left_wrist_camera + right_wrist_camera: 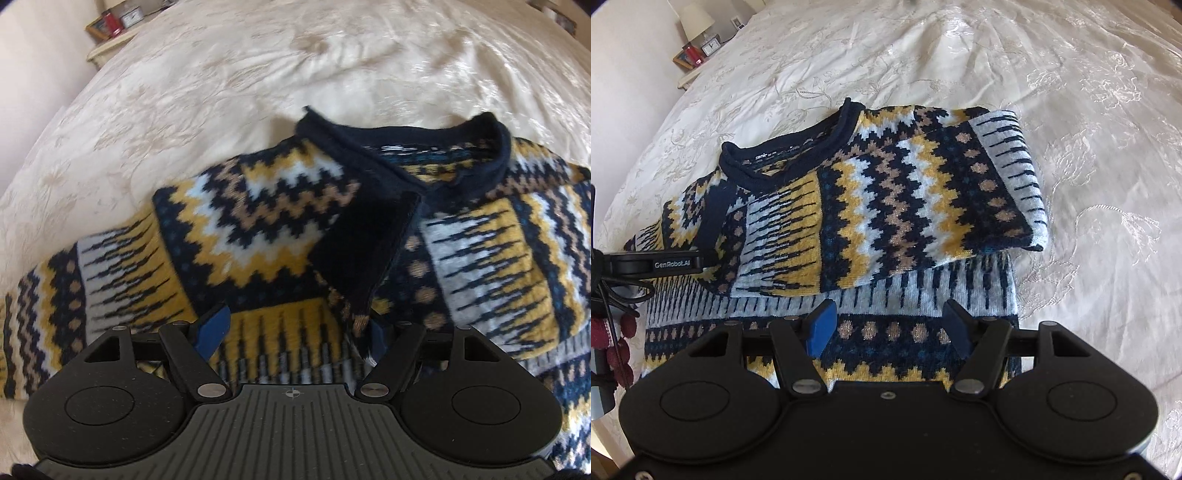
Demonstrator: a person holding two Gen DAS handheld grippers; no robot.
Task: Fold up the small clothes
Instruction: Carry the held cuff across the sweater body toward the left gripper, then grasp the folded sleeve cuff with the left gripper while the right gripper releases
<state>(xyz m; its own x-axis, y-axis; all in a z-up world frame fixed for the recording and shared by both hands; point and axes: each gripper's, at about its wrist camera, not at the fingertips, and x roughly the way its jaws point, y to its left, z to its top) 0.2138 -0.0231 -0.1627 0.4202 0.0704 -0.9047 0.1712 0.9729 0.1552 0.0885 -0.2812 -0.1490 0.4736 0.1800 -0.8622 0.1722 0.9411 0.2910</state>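
A knitted sweater (886,192) in navy, yellow, white and tan zigzags lies on the bed, its sleeves folded across the chest and the navy collar (783,155) at the far side. In the left wrist view the sweater (258,229) fills the middle, with a dark navy cuff (365,243) lying over it. My left gripper (295,332) is open just above the sweater, and the cuff's end lies by its right finger. My right gripper (886,325) is open over the sweater's lower part and holds nothing. The left gripper's body (657,264) shows at the left of the right wrist view.
A cream embroidered bedspread (1034,74) covers the bed all around the sweater. A nightstand (690,70) with a lamp, a clock and a red box stands at the far left corner. A dark red knitted sleeve (613,347) shows at the left edge.
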